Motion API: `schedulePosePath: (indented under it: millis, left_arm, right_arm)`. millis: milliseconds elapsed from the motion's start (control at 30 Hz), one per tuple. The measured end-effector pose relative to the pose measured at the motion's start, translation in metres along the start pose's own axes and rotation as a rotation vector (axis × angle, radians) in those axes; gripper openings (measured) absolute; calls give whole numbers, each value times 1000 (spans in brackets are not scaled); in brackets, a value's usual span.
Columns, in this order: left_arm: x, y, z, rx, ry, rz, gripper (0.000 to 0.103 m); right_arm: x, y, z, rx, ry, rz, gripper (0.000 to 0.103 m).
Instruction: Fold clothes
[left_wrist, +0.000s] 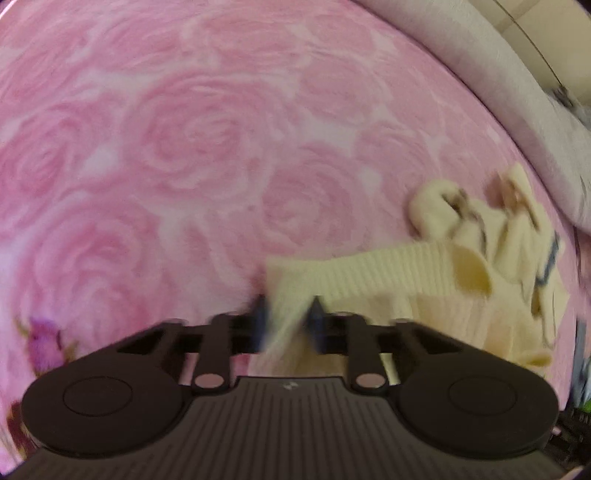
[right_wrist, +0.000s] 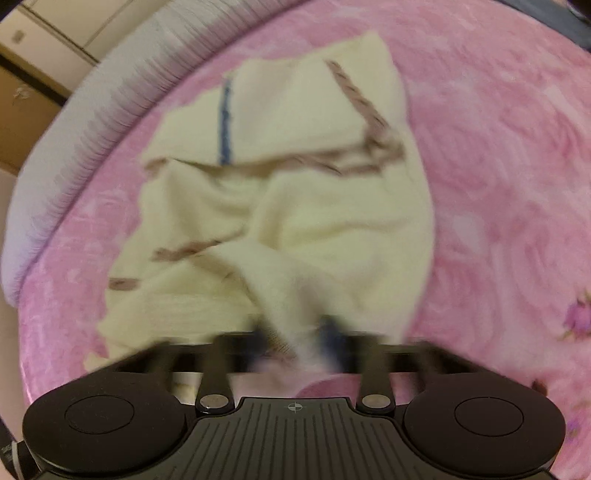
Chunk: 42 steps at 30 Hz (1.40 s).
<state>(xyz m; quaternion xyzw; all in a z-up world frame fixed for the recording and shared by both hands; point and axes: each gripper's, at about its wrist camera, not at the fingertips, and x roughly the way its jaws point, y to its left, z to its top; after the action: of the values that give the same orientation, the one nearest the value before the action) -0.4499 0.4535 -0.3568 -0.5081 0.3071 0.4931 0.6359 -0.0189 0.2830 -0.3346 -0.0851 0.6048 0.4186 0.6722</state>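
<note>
A cream knitted sweater (right_wrist: 295, 206) with brown cable trim and a blue stripe lies crumpled on a pink rose-patterned bedspread (right_wrist: 498, 166). In the right wrist view my right gripper (right_wrist: 295, 332) is shut on a bunched fold of the sweater at its near edge. In the left wrist view the same sweater (left_wrist: 461, 266) stretches to the right, and its ribbed hem runs into my left gripper (left_wrist: 288, 310), which is shut on a corner of the fabric. Both views are blurred around the fingertips.
The bedspread (left_wrist: 184, 147) fills the left wrist view to the left and ahead. A pale quilted bed edge (left_wrist: 498, 92) curves along the upper right there, and shows as the bed edge (right_wrist: 92, 96) at the upper left of the right wrist view, with wooden furniture (right_wrist: 22, 103) beyond.
</note>
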Motion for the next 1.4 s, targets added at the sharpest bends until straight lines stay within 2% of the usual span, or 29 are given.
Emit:
schedulePosePath:
  millis: [67, 200, 333, 433, 500, 567, 600, 667, 700, 900, 1033, 1200, 1333, 1400]
  left_arm:
    - [-9, -2, -6, 37, -2, -33, 8]
    - [-43, -6, -36, 105, 19, -154, 8]
    - [-79, -21, -101, 230, 142, -307, 8]
    - [-83, -40, -165, 329, 267, -347, 8]
    - [-80, -51, -198, 358, 327, -327, 10]
    - [-79, -58, -212, 380, 338, -276, 13]
    - [-79, -60, -214, 383, 333, -254, 13]
    - [-84, -58, -206, 363, 317, -242, 15]
    - [-88, -57, -200, 356, 309, -240, 15]
    - [-114, -53, -165, 326, 249, -251, 16]
    - [-118, -60, -150, 279, 186, -215, 18]
    - [-84, -87, -148, 215, 143, -58, 18]
    - [-49, -104, -140, 108, 138, 43, 19]
    - [-39, -109, -132, 58, 122, 67, 19]
  right_arm:
    - [-11, -9, -5, -29, -9, 3, 12]
    - [-62, -41, -11, -73, -35, -80, 10]
    - [-119, -86, -18, -107, -76, -236, 10]
    - [-130, -119, -18, -110, -57, -357, 11]
    - [-121, -138, -16, -104, -4, -447, 14]
    - [-111, -154, -13, -78, 83, -510, 26]
    - [-112, -158, -14, -68, 94, -516, 30]
    - [-114, -161, -13, -70, 102, -527, 48]
    - [-115, -160, -12, -85, 104, -537, 50]
    - [-135, -145, 10, -244, 102, -409, 52]
    - [-160, -126, 32, -381, 10, -361, 53]
    - [-128, -109, 62, -503, -41, -360, 53]
    - [-73, -69, 60, -760, -37, -304, 53]
    - [-48, -47, 54, -900, -61, -274, 53]
